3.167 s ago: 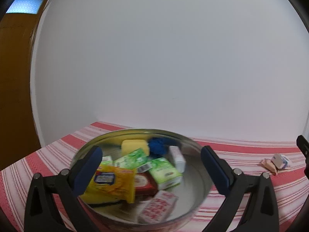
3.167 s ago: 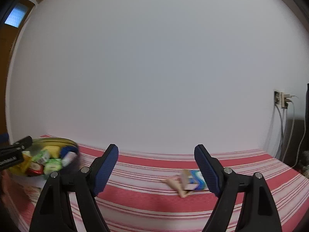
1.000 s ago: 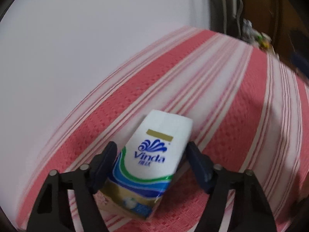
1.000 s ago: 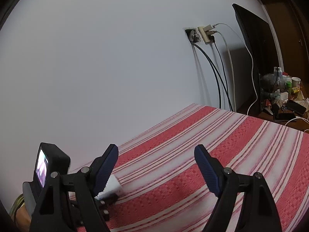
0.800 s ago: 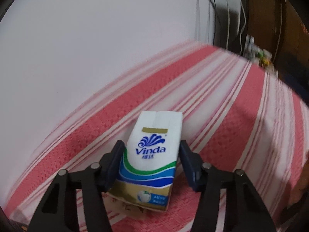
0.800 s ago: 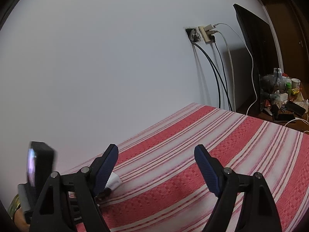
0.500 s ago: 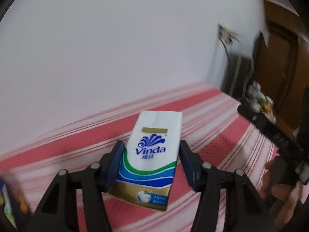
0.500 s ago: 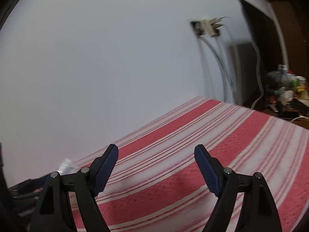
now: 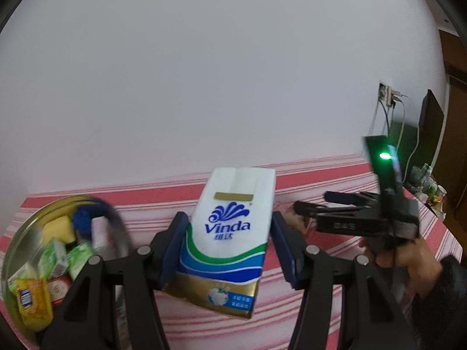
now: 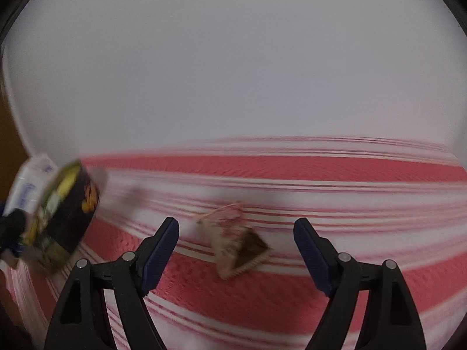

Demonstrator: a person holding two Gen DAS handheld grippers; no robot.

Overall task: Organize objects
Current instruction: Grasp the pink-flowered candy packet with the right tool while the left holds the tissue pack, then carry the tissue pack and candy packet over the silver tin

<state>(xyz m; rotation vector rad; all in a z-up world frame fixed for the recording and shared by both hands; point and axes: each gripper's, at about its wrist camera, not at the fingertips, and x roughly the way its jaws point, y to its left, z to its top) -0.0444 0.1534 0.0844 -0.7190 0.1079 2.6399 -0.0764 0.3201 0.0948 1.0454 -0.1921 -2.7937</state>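
Left wrist view: the left tool (image 9: 229, 250) is pinching a white, blue and green "Vinda" plastic tissue pack (image 9: 230, 233) by its two long sides, one blue pad (image 9: 173, 248) against each edge. The pack is tilted, gold bottom end nearest the camera, and is carried above the red-and-white striped cloth on the bench (image 9: 292, 315), not touching it. Left of the pack stands a round gold-rimmed metal tin (image 9: 22, 227), partly blurred, filled with small goods: a yellow packet (image 9: 32, 300), green cartons (image 9: 54, 258), a yellow sponge-like block (image 9: 58, 229) and a blue object (image 9: 83, 220). Right of the pack, further off, the person's hand (image 9: 408, 259) grips the right tool's black body (image 9: 359, 218), which carries a lit green lamp (image 9: 384, 155). Beyond it, on the white wall, a socket with plugged cables (image 9: 386, 94) sits beside a dark flat screen (image 9: 432, 128).

Right wrist view: the right tool (image 10: 236, 250) is spread wide and holds nothing. Between and just beyond its fingers a small tan and brown crumpled wrapper (image 10: 236, 242) lies on the striped cloth (image 10: 321, 175). Left of the wrapper, blurred, the dark-sided tin (image 10: 70, 215) shows with the tissue pack (image 10: 29, 183) at its far left edge; whether pack and tin touch cannot be told.
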